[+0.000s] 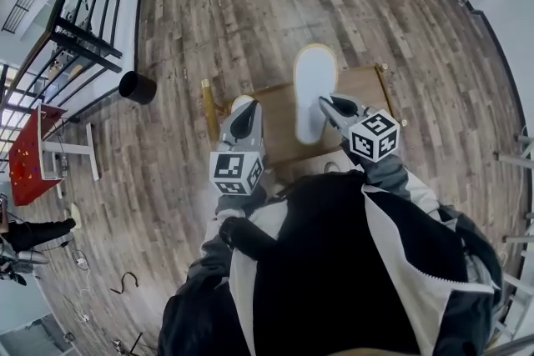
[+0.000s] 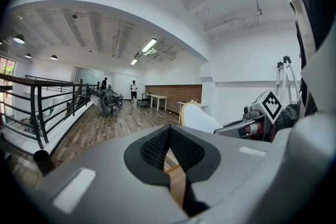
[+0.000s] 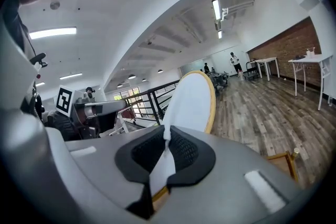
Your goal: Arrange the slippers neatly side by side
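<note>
White, tan-rimmed slipper (image 1: 314,83) gripped by its near edge in right gripper (image 1: 328,104), jaws drawn narrow on the thin material. Held above small wooden table (image 1: 367,87), far end reaching past the table's far edge. Carried left gripper (image 1: 244,122) just beside, jaws pressed fully together, nothing between.

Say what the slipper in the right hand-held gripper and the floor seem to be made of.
Slipper: likely soft fabric or foam, matte white with a tan edge trim. Its gripped edge creases thin.
Floor: wood or wood-look planks, mixed brown and grey, with a slight sheen. Which of the two can't be told.
</note>
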`<move>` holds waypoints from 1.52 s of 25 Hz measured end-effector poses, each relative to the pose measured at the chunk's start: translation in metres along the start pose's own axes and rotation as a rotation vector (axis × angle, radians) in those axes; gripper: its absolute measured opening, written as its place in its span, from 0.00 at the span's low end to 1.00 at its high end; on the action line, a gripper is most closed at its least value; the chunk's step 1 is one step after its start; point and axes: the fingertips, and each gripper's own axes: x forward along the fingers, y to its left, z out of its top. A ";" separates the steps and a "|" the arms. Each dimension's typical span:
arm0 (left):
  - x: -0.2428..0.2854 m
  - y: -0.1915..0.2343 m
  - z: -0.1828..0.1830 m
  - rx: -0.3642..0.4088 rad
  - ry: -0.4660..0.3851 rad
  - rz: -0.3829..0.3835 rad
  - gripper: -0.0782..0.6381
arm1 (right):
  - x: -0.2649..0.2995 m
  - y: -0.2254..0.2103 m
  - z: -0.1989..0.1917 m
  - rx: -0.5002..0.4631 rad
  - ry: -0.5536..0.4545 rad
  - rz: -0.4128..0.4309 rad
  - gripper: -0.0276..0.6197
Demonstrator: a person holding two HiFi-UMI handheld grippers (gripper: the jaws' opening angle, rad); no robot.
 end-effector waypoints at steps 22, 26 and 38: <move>-0.073 0.031 -0.018 -0.005 0.036 0.112 0.13 | 0.176 -0.013 -0.193 0.030 0.575 -0.057 0.08; -0.080 0.033 -0.020 0.003 0.042 0.122 0.13 | 0.183 -0.014 -0.211 -0.021 0.646 -0.065 0.08; -0.086 0.040 -0.022 0.014 0.043 0.140 0.13 | 0.183 -0.026 -0.236 -0.050 0.734 -0.111 0.09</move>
